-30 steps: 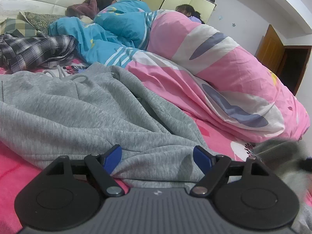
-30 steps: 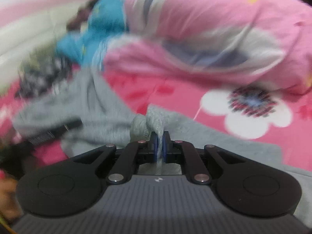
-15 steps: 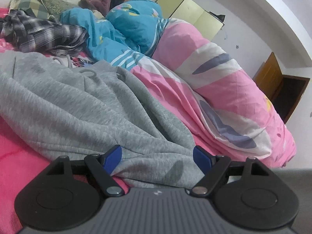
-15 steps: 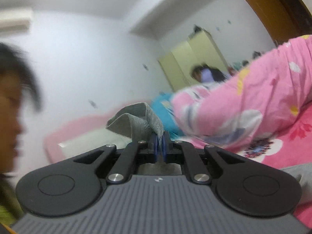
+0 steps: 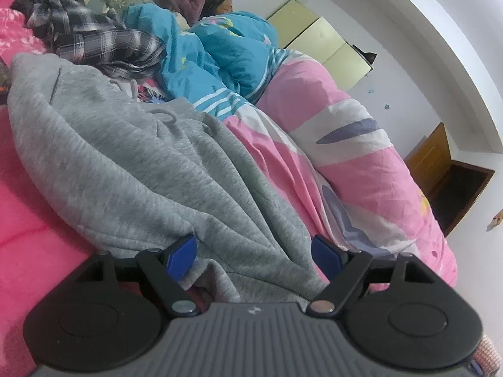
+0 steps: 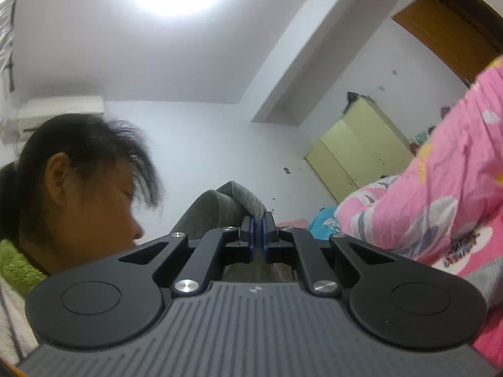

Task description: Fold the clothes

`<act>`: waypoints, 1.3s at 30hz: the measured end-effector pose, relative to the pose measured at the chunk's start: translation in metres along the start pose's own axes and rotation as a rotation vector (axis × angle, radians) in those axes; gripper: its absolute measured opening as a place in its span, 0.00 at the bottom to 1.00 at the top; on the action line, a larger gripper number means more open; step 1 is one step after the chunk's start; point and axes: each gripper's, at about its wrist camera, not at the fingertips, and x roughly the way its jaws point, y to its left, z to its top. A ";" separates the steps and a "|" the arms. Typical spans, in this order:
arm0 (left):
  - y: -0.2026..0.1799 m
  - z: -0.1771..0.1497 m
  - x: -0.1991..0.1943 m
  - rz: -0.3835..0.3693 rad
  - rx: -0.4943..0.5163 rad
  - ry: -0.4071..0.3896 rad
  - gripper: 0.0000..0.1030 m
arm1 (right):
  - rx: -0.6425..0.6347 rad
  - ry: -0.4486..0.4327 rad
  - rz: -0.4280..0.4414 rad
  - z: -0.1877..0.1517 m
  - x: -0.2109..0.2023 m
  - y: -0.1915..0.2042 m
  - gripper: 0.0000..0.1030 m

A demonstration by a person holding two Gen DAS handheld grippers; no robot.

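Observation:
A grey sweatshirt-like garment [image 5: 132,169] lies crumpled on the pink bed, filling the middle of the left wrist view. My left gripper [image 5: 254,256] is open, its blue pads on either side of the garment's near edge, low over the fabric. My right gripper [image 6: 258,231] is shut on a fold of the same grey garment [image 6: 229,202] and is lifted high and tilted up, so its view shows wall and ceiling. Part of the grey cloth also shows at the right edge of the right wrist view [image 6: 490,276].
A pink and blue quilt [image 5: 339,144] is heaped along the right, with a person's head [image 5: 217,1] at its far end. A plaid garment [image 5: 94,44] lies at the bed's head. The operator's head [image 6: 78,194] is close on the left. A yellow wardrobe [image 6: 361,154] and a brown door [image 5: 440,169] stand behind.
My right gripper has swung up from the bed with the grey fold in it, now facing wall and ceiling. My left gripper has tilted and crept forward over the garment, still open.

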 end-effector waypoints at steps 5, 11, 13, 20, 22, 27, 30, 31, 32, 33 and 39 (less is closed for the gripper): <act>-0.002 -0.001 0.000 0.005 0.010 0.002 0.79 | 0.022 0.122 -0.149 -0.019 0.037 -0.050 0.03; -0.005 -0.001 0.000 0.009 0.013 0.007 0.80 | -0.033 0.366 -0.192 -0.060 0.130 -0.107 0.03; -0.006 -0.001 0.000 0.006 0.011 0.008 0.80 | -0.077 0.457 -0.196 -0.077 0.166 -0.122 0.03; -0.016 0.002 0.000 0.000 0.046 0.015 0.80 | -0.214 0.811 -0.308 -0.189 0.249 -0.166 0.06; -0.021 0.002 0.001 0.014 0.076 0.018 0.80 | -0.299 0.892 -0.357 -0.211 0.257 -0.164 0.08; -0.038 0.010 0.009 0.046 0.159 0.020 0.80 | -0.393 0.913 -0.302 -0.189 0.263 -0.136 0.52; -0.052 0.024 0.016 0.068 0.210 0.003 0.80 | -0.364 0.829 -0.247 -0.150 0.258 -0.130 0.59; -0.057 0.030 0.019 0.077 0.227 -0.006 0.80 | -0.338 0.798 -0.233 -0.136 0.257 -0.133 0.63; -0.061 0.035 0.023 0.091 0.243 -0.010 0.80 | -0.328 0.781 -0.248 -0.123 0.258 -0.140 0.64; -0.065 0.042 0.032 0.118 0.253 -0.004 0.80 | -0.323 0.768 -0.272 -0.110 0.260 -0.150 0.65; -0.063 0.056 0.076 0.268 0.325 -0.012 0.80 | -0.360 0.872 -0.429 -0.088 0.292 -0.238 0.64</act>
